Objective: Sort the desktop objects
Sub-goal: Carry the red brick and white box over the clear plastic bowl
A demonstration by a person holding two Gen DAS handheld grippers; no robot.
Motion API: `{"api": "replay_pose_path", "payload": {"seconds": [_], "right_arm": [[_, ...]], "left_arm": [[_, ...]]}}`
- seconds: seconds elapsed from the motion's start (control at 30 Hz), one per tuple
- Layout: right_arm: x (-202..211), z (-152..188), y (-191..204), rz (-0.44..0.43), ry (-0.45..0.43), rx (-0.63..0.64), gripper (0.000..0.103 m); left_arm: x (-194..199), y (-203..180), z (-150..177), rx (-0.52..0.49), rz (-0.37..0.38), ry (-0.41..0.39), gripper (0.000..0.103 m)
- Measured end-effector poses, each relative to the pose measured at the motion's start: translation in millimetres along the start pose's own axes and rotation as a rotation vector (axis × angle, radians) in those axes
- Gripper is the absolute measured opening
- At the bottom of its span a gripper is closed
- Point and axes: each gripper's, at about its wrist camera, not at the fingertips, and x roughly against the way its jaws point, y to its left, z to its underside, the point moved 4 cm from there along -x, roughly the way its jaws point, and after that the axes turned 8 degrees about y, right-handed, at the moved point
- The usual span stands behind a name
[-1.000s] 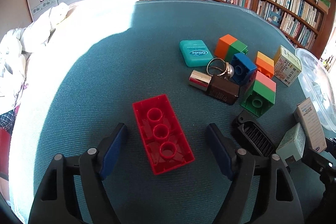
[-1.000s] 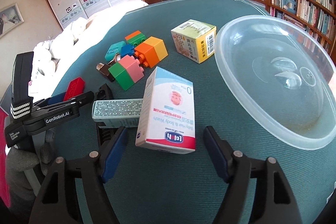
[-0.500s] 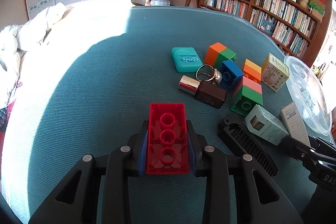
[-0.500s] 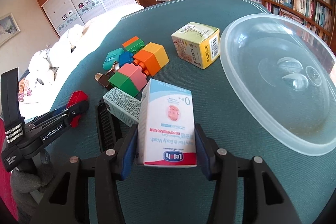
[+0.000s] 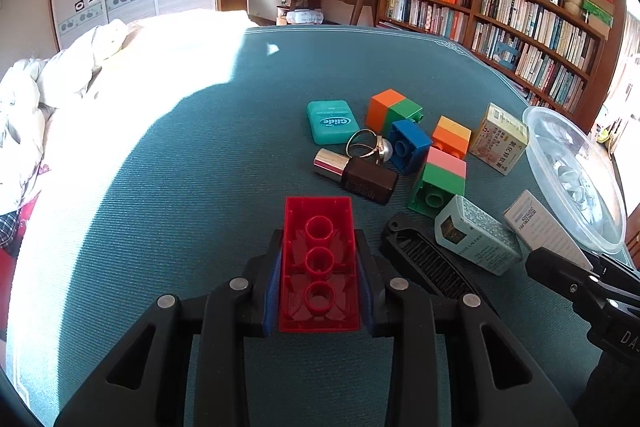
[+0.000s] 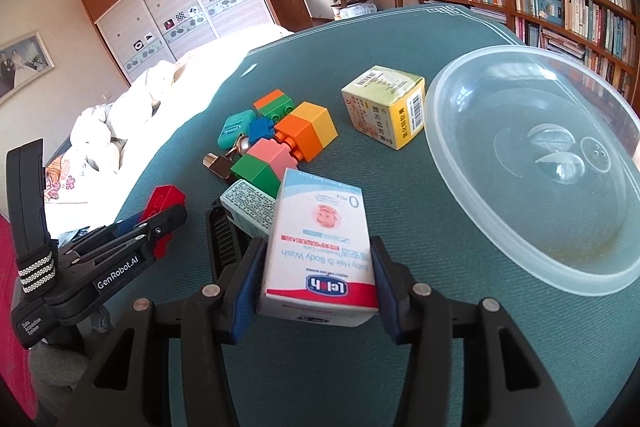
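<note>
On the teal tablecloth (image 5: 200, 167), the left gripper (image 5: 319, 281) pinches a red building brick (image 5: 319, 263) between its blue pads, hollow underside up. To its right lie a black comb (image 5: 432, 263), a brown bottle (image 5: 360, 175), a teal floss box (image 5: 332, 121) and a cluster of coloured blocks (image 5: 416, 147). Further right, the right gripper (image 6: 318, 277) clamps a white baby wash box (image 6: 320, 247) by its sides, near a clear plastic bowl (image 6: 472, 211) and a yellow carton (image 6: 388, 105).
</note>
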Motion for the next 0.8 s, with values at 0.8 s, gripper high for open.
{"api": "replay_pose_path", "payload": {"seconds": [0.8], "right_arm": [[-7, 5, 6, -0.025, 0.041, -0.02, 0.051]], "left_arm": [[18, -29, 8, -0.07, 0.055, -0.033, 0.034]]}}
